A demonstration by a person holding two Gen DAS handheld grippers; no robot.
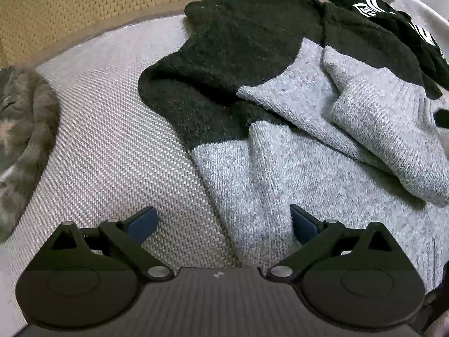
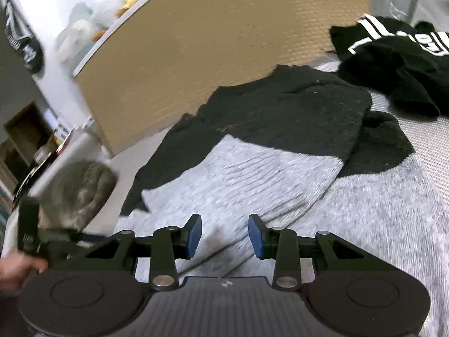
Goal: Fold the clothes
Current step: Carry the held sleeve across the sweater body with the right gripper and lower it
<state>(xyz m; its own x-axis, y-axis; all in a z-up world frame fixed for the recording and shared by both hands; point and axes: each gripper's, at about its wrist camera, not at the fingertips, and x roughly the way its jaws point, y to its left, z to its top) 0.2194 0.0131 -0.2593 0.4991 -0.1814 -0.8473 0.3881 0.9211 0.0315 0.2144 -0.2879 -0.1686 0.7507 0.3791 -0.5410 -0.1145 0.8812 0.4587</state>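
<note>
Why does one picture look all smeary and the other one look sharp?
Right wrist view: the grey knit of the sweater and the cat are streaked with motion blur, while the right gripper stays crisp. Left wrist view: the sweater shows clear stitches; only the edges bend from the fisheye.

grey sweater (image 2: 238, 174) motion-blurred, striped black garment (image 1: 393, 14) cut off by edge

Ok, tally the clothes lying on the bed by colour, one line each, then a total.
Black-and-grey knit sweater: 1
Black garment with white stripes and lettering: 1
Total: 2 garments. The furry grey shape at the bed's edge is not counted as clothing.
</note>
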